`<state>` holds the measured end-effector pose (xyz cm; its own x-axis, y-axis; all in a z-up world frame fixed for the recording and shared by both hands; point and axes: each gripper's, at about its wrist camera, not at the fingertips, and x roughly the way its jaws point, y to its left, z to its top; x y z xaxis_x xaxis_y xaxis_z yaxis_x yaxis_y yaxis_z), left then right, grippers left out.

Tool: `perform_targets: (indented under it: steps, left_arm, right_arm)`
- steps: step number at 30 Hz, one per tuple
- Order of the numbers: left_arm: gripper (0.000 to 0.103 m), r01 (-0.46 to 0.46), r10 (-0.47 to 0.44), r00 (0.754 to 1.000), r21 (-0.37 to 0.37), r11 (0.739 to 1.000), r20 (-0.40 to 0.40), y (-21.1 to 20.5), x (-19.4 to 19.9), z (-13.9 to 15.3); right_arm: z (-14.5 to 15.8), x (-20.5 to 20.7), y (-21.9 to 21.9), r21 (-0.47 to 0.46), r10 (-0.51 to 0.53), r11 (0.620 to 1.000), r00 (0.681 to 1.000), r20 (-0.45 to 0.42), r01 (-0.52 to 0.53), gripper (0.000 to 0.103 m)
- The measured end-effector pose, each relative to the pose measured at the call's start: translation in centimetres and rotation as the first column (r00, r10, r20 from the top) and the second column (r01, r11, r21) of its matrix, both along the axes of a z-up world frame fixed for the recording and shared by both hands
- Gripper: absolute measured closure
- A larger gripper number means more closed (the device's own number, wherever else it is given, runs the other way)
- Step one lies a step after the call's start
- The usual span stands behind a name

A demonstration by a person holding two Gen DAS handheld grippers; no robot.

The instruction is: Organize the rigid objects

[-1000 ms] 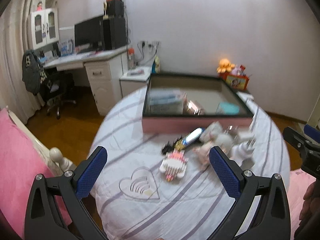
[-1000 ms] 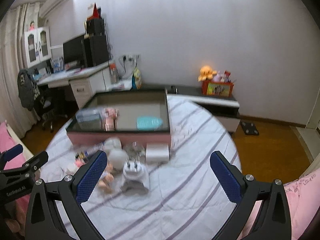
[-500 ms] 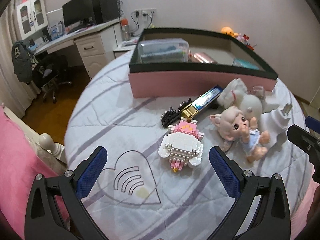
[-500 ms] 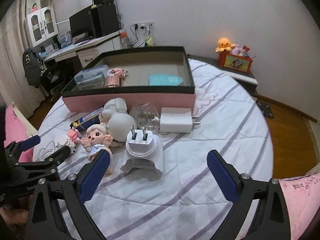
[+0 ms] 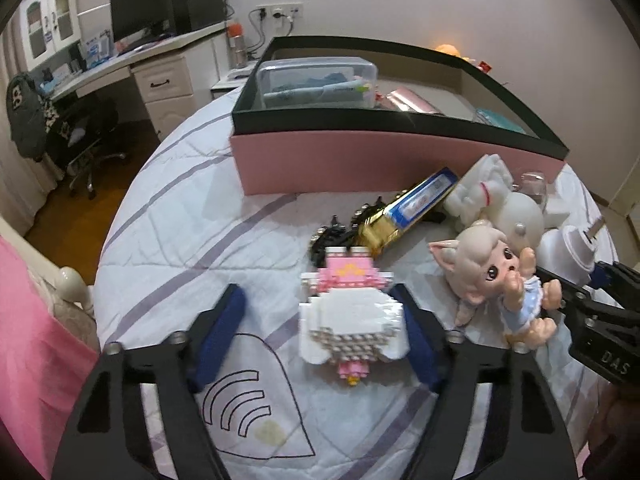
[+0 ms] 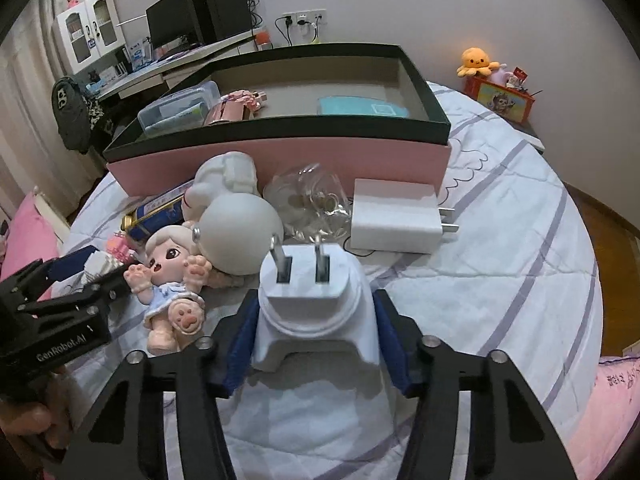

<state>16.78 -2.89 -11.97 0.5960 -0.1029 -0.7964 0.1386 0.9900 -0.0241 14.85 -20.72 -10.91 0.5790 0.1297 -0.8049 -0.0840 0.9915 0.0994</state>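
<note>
A white and pink block figure (image 5: 352,320) lies on the striped bedcover between the fingers of my left gripper (image 5: 320,336). The right pad touches it, the left pad stands apart, so the gripper is open. My right gripper (image 6: 316,336) has its blue pads against both sides of a white plug adapter (image 6: 316,300) with two prongs. A doll (image 6: 170,276) in a blue dress lies between the two grippers. A pink box (image 5: 400,160) with a black rim stands behind, holding a clear case (image 5: 316,80) and other items.
A blue and gold tube (image 5: 408,208), a white round figure (image 6: 236,236), a crumpled clear bag (image 6: 312,200) and a white charger (image 6: 394,216) lie before the box. A desk with a monitor (image 5: 140,20) stands far left. The bed edge drops off to wooden floor on the right.
Both grippers have moved forward and down. The left now straddles the block figure and the right has narrowed onto the plug adapter.
</note>
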Motion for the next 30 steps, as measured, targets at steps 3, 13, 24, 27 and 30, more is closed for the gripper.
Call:
perform_targets:
  steps: [3,13,24,27,30]
  left_arm:
    - [0.059,0.001,-0.001,1.0,-0.015,1.0,0.003,0.2,-0.2,0.3]
    - [0.059,-0.009,0.01,1.0,-0.062,0.998,0.009,1.0,-1.7,1.0]
    - [0.059,-0.019,0.023,0.998,-0.067,0.998,0.063,1.5,-3.0,3.4]
    - [0.059,-0.014,0.019,0.997,-0.07,0.997,0.08,1.3,-2.7,4.4]
    - [0.059,-0.008,0.014,0.997,-0.068,0.998,0.082,1.0,-2.4,4.5]
  right_arm:
    - [0.2,-0.4,-0.5,0.03,-0.001,1.0,1.0,0.003,0.001,0.048]
    - [1.7,-1.8,-1.7,0.054,-0.02,0.998,0.999,0.033,0.018,0.048]
    - [3.3,-2.4,-1.8,0.085,-0.01,0.996,0.998,0.065,0.004,0.053]
    - [3.9,-2.3,-1.9,0.099,0.002,0.995,0.997,0.071,-0.009,0.079]
    - [2.9,-1.5,-1.6,0.036,0.017,0.999,1.0,0.01,-0.017,0.078]
